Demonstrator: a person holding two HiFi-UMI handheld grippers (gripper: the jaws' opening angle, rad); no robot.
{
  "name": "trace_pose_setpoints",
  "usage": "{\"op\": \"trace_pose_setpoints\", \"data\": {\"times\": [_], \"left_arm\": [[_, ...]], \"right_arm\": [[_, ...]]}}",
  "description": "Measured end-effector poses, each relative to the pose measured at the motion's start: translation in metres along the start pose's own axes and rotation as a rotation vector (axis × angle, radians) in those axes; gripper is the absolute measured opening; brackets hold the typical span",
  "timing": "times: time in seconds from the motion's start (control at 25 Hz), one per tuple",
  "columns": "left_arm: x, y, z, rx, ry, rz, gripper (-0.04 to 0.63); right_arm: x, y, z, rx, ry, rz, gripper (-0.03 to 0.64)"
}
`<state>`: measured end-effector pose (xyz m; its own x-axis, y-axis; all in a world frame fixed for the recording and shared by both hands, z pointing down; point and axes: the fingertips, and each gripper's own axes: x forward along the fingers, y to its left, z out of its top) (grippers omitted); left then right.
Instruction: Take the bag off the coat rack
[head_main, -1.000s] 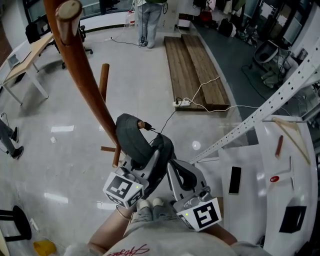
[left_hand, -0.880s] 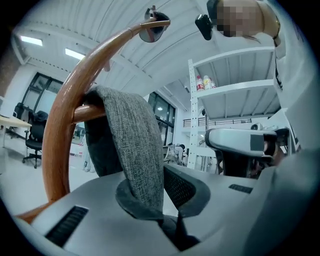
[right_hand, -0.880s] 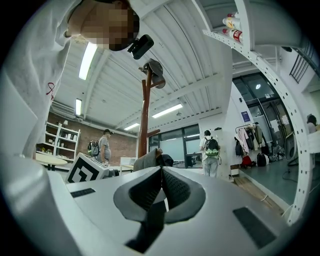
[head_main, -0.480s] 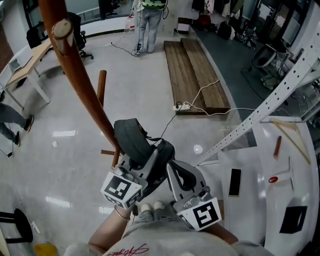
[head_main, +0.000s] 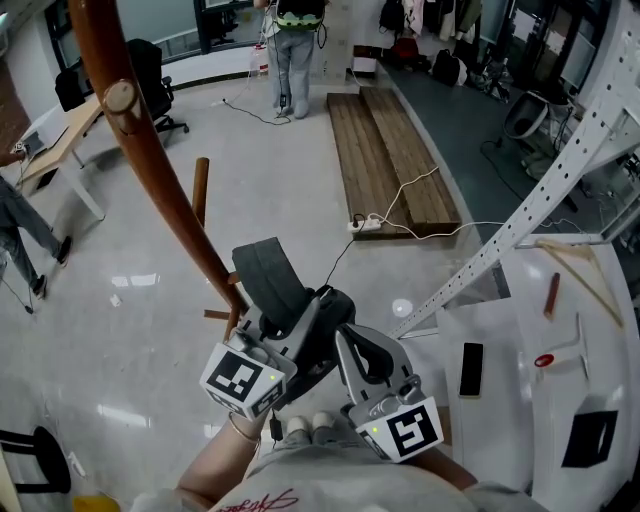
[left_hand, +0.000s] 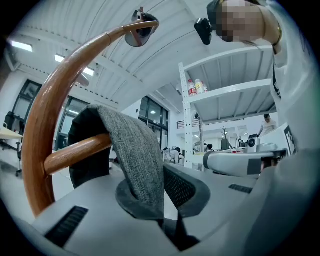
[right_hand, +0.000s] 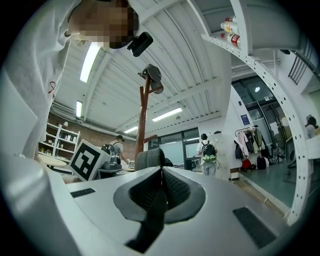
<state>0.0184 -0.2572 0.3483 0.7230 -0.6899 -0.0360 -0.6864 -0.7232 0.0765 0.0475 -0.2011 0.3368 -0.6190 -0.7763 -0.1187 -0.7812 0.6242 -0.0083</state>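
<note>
A brown wooden coat rack (head_main: 150, 160) curves down from the upper left in the head view. A grey knit bag strap (head_main: 268, 280) loops over one of its pegs (left_hand: 75, 152), and the dark bag (head_main: 330, 305) hangs below by my grippers. My left gripper (head_main: 298, 318) is shut on the strap (left_hand: 135, 155), whose fabric runs down between its pads (left_hand: 162, 200). Just to the right, my right gripper (head_main: 352, 338) is shut with nothing between its jaws (right_hand: 161, 187). The right gripper view shows the rack's post (right_hand: 142, 125) and the grey bag (right_hand: 150, 159) ahead.
A white table (head_main: 520, 400) at right carries a black phone (head_main: 470, 368) and small tools. A perforated metal shelf upright (head_main: 530, 215) slants across. Wooden planks (head_main: 390, 150), a power strip with cable (head_main: 365, 222), a standing person (head_main: 290, 50) and an office chair (head_main: 150, 75) are on the floor.
My left gripper has risen a little with the strap, which now stands higher and flatter above the peg. The right gripper has stayed where it was.
</note>
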Motion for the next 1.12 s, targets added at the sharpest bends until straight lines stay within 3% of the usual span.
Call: {"op": "trace_pose_setpoints", "data": {"times": [0.76,1.12], "left_arm": [[0.017,-0.033,0.053,0.075,-0.063,-0.086,0.034],[0.027,-0.051,0.058,0.074,-0.07,-0.122,0.034]], "right_arm": [[-0.018,-0.011,0.016,-0.005,-0.049,-0.039,0.02],[-0.033,-0.022,0.031,0.011,-0.099,-0.06,0.02]]}}
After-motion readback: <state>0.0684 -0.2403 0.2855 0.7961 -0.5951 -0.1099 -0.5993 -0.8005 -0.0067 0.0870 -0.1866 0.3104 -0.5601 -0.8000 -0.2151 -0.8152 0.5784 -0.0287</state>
